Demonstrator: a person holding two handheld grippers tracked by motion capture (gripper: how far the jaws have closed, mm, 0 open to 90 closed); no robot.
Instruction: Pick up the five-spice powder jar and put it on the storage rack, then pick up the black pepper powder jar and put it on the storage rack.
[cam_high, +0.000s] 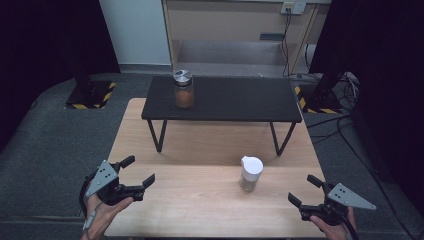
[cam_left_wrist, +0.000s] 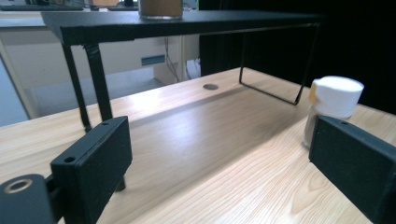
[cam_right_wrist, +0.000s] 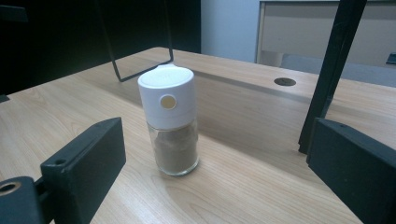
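While both grippers hang low over the near edge of the wooden table (cam_high: 150, 210), nothing has been picked up, so by my reading the work is at its start. The left gripper (cam_high: 138, 170) sits at the near left with its jaws spread wide and nothing between them; the right gripper (cam_high: 305, 191) sits at the near right, jaws just as wide and equally empty.

Nearest to them is the small spice jar (cam_high: 250, 173) with a white cap, standing upright on the table right of centre, closer to the right gripper, whose own view has it squarely ahead between the spread jaws (cam_right_wrist: 170, 119) but apart from them. Reaching, closing on it and carrying it all seem left to do.

Farther back stands a low black shelf (cam_high: 235, 100) on thin wire legs, bridging the far part of the table. On its left end is a second jar (cam_high: 183, 89) with a silver lid and brown contents, upright. Should the spice jar be bound for the shelf, the near right leg (cam_high: 278, 140) stands just behind the jar, and the shelf edge must be cleared.
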